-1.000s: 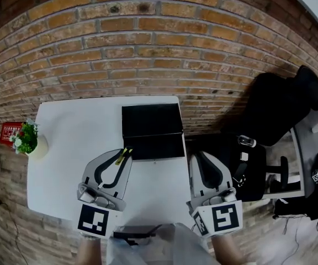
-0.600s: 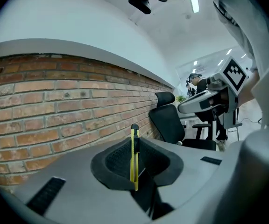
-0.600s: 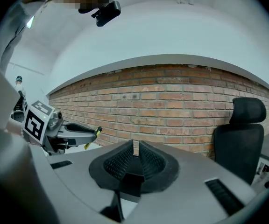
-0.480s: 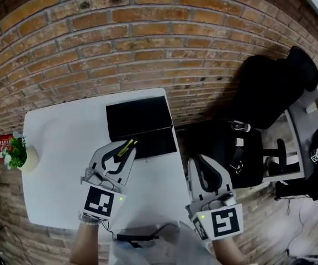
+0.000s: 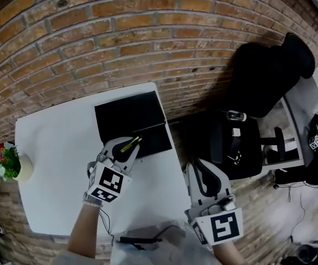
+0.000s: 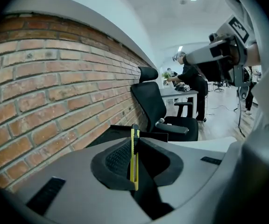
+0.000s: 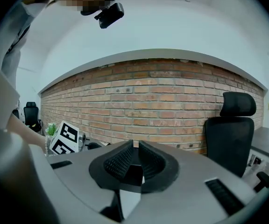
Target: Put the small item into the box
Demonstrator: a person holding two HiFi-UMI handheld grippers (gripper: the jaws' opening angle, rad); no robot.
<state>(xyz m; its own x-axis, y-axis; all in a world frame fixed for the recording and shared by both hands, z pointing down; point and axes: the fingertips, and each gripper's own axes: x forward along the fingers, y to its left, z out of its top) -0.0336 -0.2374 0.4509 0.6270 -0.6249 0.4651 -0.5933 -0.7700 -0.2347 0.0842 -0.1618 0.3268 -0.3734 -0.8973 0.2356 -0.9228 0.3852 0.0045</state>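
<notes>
A yellow utility knife (image 5: pixel 130 144) is pinched between the jaws of my left gripper (image 5: pixel 131 146), which is shut on it. The knife tip hangs over the near edge of the black box (image 5: pixel 127 115), which lies on the white table (image 5: pixel 54 170) against the brick wall. In the left gripper view the knife (image 6: pixel 134 160) stands on edge between the dark pads (image 6: pixel 118 157), with the box (image 6: pixel 120 130) just beyond. My right gripper (image 5: pixel 199 165) is shut and holds nothing, beside the table's right edge; in its own view its jaws (image 7: pixel 135 146) meet at the tip.
A potted plant (image 5: pixel 10 167) stands at the table's left edge. A black office chair (image 5: pixel 269 70) and a dark seat (image 5: pixel 231 145) are right of the table. A dark flat device (image 5: pixel 137 239) sits near my body. The left gripper's marker cube (image 7: pixel 63 138) shows at left.
My left gripper has carried the knife forward and to the right, up to the box's near edge. The right gripper has dropped back a little towards me.
</notes>
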